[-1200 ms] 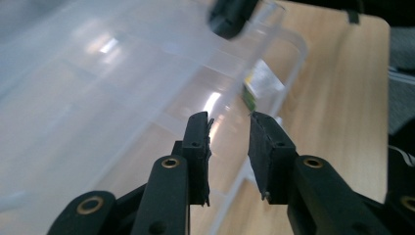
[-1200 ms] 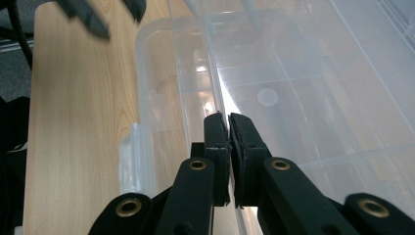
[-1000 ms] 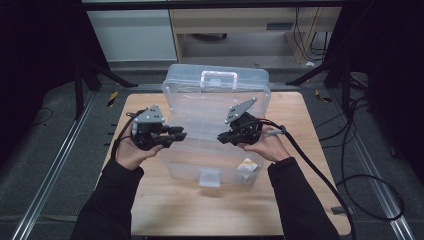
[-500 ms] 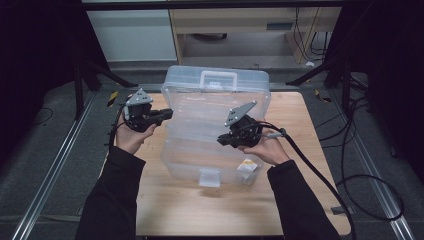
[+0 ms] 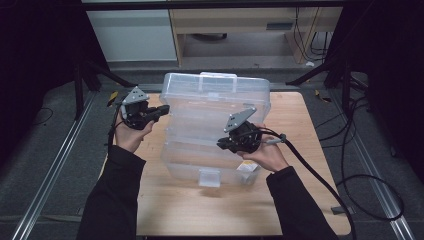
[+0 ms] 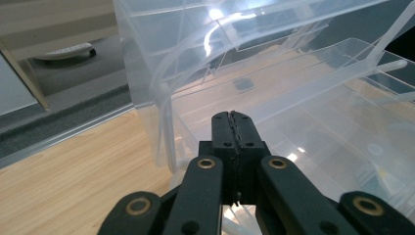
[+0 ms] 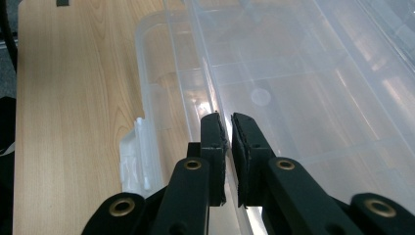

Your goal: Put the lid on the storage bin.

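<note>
A clear plastic storage box [image 5: 200, 167] lies on the wooden table [image 5: 300, 115], and its clear lid [image 5: 220, 100] is tilted up off the base. My right gripper [image 5: 222, 145] is shut on the lid's thin front rim [image 7: 215, 100], which runs between the pads. My left gripper [image 5: 163, 109] sits at the box's left side. Its jaws have just been closing and now meet with nothing between them [image 6: 234, 117], pointing at the box's corner and the raised lid above it.
A white latch [image 5: 209, 177] hangs on the box's front wall, also seen at the left in the right gripper view as the latch [image 7: 134, 156]. A carry handle [image 5: 218, 76] tops the far edge. Bare table lies in front of and right of the box. Cables trail on the floor at the right.
My left hand moved left and farther back, from over the box to its left edge, and its jaws closed. The right gripper and the lid stayed put.
</note>
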Tool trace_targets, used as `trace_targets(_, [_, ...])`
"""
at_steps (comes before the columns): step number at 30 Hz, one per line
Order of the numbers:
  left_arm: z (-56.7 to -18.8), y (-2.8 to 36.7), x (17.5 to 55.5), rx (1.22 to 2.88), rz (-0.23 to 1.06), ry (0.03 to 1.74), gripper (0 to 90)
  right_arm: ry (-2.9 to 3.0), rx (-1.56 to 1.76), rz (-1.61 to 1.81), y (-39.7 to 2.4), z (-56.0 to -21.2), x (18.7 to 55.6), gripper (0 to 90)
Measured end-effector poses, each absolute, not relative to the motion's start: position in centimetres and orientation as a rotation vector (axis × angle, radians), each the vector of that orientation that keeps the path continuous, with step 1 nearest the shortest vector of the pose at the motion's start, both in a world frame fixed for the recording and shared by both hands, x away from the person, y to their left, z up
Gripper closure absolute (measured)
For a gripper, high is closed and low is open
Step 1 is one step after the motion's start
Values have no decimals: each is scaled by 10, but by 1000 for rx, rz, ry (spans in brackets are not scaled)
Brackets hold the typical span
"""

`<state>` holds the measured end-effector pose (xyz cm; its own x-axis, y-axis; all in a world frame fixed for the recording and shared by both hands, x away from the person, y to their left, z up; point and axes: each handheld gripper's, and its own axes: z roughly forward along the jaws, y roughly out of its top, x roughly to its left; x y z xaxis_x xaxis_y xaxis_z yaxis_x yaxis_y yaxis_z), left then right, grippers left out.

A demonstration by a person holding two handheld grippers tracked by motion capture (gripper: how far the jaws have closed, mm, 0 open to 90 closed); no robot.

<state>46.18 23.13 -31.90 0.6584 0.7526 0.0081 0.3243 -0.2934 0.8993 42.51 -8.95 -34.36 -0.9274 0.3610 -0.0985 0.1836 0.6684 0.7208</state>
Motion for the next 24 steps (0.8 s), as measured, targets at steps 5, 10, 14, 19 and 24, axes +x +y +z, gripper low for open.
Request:
trace_targets(5, [-320,231,460,1888,540,846,896,2647,435,1099,-89,-347,421,832])
trace_targets(10, [-322,232,456,1901,532,841,897,2657,430,1087,-87,-350,417,827])
trace_targets(14, [-325,232,451,1906,531,830,896,2570,484,1176,-96,-347,408,815])
trace_targets(19, [-327,236,444,1913,527,820,897,2465,586,1254,-119,-341,398,830])
trace_targets(24, [-330,239,435,1923,522,808,897,2348,780,1270,-153,-342,391,871])
